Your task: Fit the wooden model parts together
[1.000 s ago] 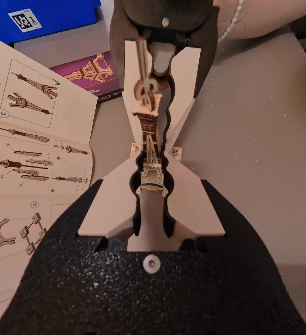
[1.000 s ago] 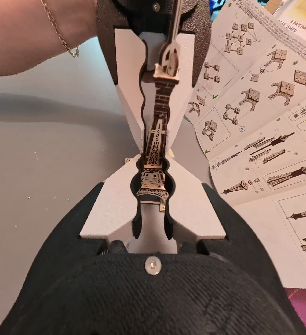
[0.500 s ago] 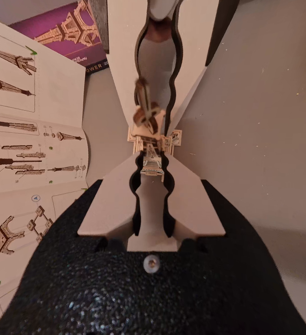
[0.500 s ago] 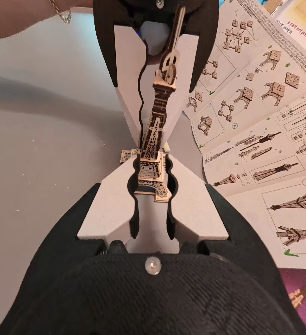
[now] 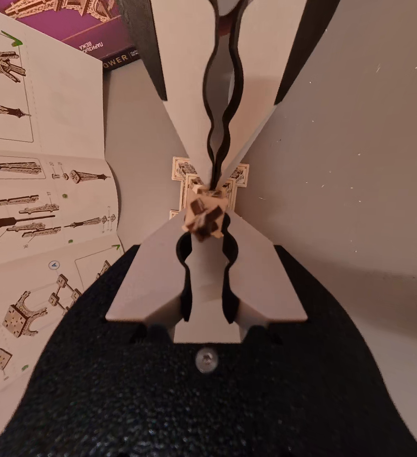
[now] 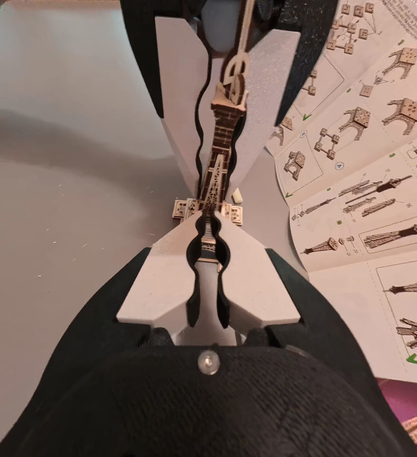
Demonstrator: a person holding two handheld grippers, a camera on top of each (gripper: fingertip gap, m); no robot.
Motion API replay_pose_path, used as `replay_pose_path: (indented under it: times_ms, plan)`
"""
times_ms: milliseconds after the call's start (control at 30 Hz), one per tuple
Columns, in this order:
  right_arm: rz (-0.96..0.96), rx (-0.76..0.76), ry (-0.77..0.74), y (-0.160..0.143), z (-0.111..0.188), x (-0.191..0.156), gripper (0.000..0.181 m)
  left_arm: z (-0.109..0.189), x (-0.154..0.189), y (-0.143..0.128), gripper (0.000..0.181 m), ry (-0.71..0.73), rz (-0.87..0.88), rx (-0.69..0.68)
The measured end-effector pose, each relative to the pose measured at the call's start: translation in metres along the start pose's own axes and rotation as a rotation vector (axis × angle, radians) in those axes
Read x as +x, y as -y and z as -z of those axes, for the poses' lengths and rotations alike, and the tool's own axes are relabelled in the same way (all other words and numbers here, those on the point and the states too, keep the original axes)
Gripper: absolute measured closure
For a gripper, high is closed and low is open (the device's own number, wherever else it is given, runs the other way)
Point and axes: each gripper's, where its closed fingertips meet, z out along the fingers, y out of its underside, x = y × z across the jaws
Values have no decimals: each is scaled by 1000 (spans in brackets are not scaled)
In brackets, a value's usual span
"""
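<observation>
A wooden tower model [image 6: 223, 138] stands on its cross-shaped base [image 6: 181, 210] on the grey table. My right gripper [image 6: 208, 216] is shut on the tower's lower part, with the arch showing between its fingers. My left gripper [image 5: 206, 220] is open. In the left wrist view it looks down along the tower, whose top [image 5: 203, 217] sits end-on between its fingertips. In the right wrist view the left gripper [image 6: 215, 188] reaches in from the far side, its fingers either side of the tower. The right gripper [image 5: 215, 175] shows pinched shut in the left wrist view, above the base [image 5: 184, 170].
A folded instruction sheet [image 5: 41, 197] lies beside the tower, and it also shows in the right wrist view [image 6: 351, 173]. A purple box [image 5: 79, 29] lies beyond the sheet. A small pale piece [image 6: 237, 196] lies by the base. Bare grey table [image 6: 54, 197] lies on the other side. Less than 4 cm separates the two grippers' tips.
My right gripper has closed onto the tower's lower part. My left gripper has swung over the tower, so its view now looks down onto the top.
</observation>
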Motion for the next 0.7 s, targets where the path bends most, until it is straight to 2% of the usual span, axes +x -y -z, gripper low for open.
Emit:
replay_pose_path:
  times_ms: [33, 300, 500, 533, 567, 700]
  plan:
    - [5, -4, 3, 0, 0, -2, 181, 0, 0, 0, 164, 0, 0, -7]
    - [-1, -11, -11, 0, 0, -1, 181, 0, 0, -1, 164, 5, 8, -81]
    - [0, -10, -23, -1, 0, -1, 181, 0, 0, -1, 164, 15, 59, -85]
    - [1, -12, -21, -1, 1, 0, 176, 0, 0, -1, 164, 26, 79, -84]
    - [10, -35, 21, -6, 3, -5, 156, 0, 1, -1, 164, 36, 98, -83]
    - [39, -96, 82, -26, 6, -11, 134, 0, 13, -2, 164, 59, 177, -91]
